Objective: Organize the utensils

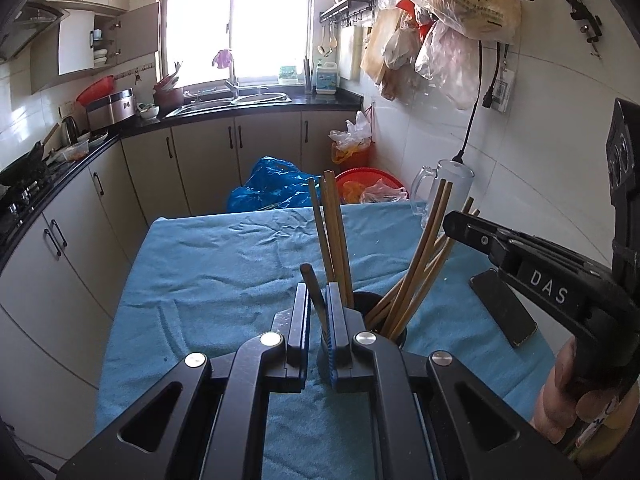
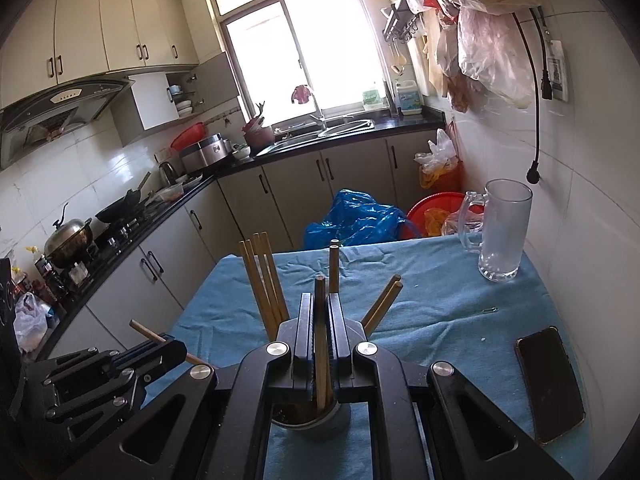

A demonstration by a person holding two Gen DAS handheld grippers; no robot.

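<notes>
The left tool point(image 1: 319, 304) hides most of the holder point(image 1: 362, 300).

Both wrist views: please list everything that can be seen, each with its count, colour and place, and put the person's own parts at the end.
cloth: one, blue, covering the table.
holder: one, dark cup, on the cloth under the right tongs.
chopsticks: several, count uncertain, wooden, standing in the holder.
glass mug: one, clear, far right corner of the cloth.
phone: one, black, flat on the cloth at the right.
blue bag: one, on the floor beyond the table.
red basin: one, beside the blue bag.
left tongs: one, black, shut on one chopstick.
right tongs: one, black, shut on one chopstick over the holder.
hand: one, holding the right tongs.
</notes>
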